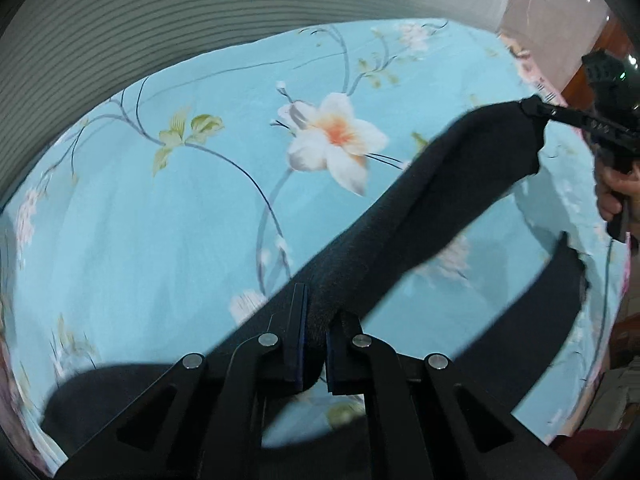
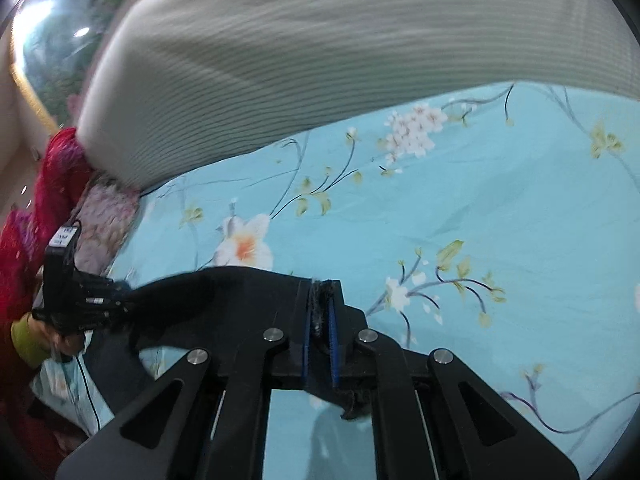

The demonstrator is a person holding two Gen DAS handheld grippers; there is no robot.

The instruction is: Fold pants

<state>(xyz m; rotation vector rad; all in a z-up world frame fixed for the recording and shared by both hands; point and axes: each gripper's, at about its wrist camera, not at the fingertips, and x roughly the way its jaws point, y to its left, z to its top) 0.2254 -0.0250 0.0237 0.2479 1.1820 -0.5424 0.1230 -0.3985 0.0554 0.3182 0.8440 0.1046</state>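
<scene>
Black pants [image 1: 432, 208] hang stretched above a light blue floral bedsheet [image 1: 160, 220]. My left gripper [image 1: 316, 340] is shut on one end of the fabric, which bunches between its blue pads. The other end runs up to the right, where my right gripper [image 1: 536, 106] pinches it. In the right wrist view my right gripper [image 2: 320, 312] is shut on a fold of the pants [image 2: 224, 292], with a frayed edge hanging below the jaws. My left gripper [image 2: 116, 300] shows at the left, clamped on the far end. More black cloth [image 1: 532, 304] droops over the sheet.
A ribbed white pillow or cushion [image 2: 320, 60] lies along the far side of the bed [image 2: 520, 200]. Red and floral fabric [image 2: 52, 184] is piled at the left edge in the right wrist view. A hand [image 1: 612, 196] holds the right gripper's handle.
</scene>
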